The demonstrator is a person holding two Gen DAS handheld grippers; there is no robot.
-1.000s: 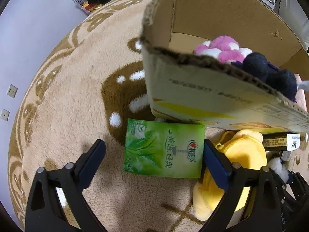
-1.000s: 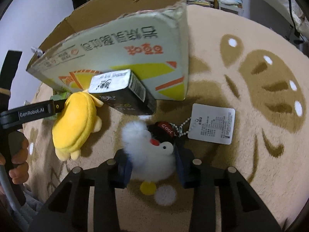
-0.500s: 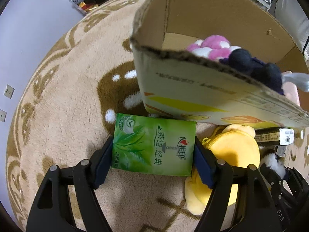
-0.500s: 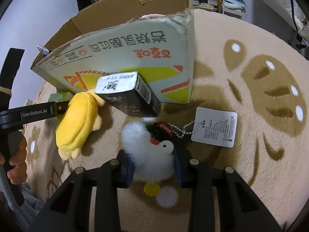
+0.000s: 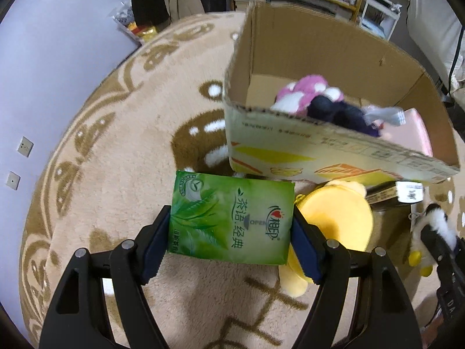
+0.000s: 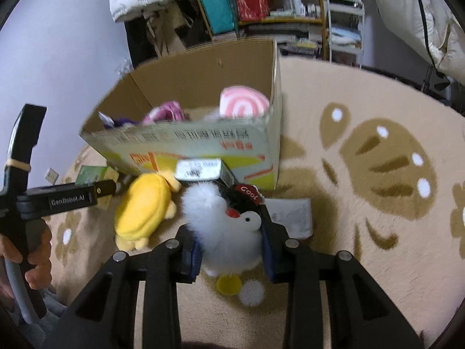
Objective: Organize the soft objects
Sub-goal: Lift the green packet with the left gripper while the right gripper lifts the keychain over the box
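My left gripper (image 5: 231, 237) is shut on a green tissue pack (image 5: 229, 221) and holds it above the carpet, in front of the cardboard box (image 5: 305, 154). My right gripper (image 6: 231, 241) is shut on a white fluffy penguin toy (image 6: 229, 229) with a black cap, lifted off the carpet. The box (image 6: 203, 145) holds pink, white and dark plush things (image 5: 316, 99) and a pink swirl cushion (image 6: 242, 106). A yellow plush (image 5: 337, 221) lies on the carpet by the box front; it also shows in the right wrist view (image 6: 145, 209).
A dark carton (image 6: 203, 170) leans against the box front. The penguin's paper tag (image 6: 293, 218) hangs by my right gripper. The beige-and-brown carpet (image 5: 116, 145) spreads around. Shelves and clutter (image 6: 261, 5) stand behind the box.
My left gripper closed on the green tissue pack and lifted it. My right gripper lifted the penguin toy off the carpet, so both views now look down into the box.
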